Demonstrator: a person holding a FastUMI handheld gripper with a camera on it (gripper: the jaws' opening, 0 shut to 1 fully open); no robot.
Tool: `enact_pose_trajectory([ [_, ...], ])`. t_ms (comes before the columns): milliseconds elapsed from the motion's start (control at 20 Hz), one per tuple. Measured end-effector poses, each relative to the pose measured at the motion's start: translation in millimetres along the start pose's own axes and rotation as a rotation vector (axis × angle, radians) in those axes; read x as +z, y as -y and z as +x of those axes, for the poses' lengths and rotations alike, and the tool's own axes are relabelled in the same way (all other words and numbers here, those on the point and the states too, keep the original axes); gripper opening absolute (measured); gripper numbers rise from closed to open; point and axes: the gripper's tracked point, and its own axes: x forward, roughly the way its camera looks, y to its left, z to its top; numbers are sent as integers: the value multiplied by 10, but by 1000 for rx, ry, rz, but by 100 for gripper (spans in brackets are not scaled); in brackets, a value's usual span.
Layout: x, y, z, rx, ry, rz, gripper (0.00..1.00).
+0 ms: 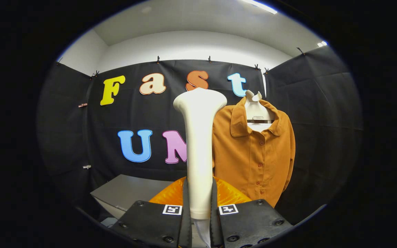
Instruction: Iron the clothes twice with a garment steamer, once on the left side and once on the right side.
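Note:
A white garment steamer (199, 148) stands upright between my fingers, its wide head at the top. My gripper (199, 206) is shut on its handle, one finger pressing each side. Beyond it and to the right hangs an orange button-up shirt (253, 151) on a white hanger (256, 112), facing me, its collar open. The steamer head is level with the shirt's collar and apart from the cloth, hiding the shirt's left edge.
An orange ribbed object (226, 194) lies just behind the fingers, under the steamer. A grey table top (129, 189) reaches to the left below the booth wall. Black cloth walls close in the left, back and right.

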Motion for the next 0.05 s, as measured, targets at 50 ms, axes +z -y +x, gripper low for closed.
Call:
enact_pose_trajectory([
  [50,0,-5,4,1,0,4,24],
])
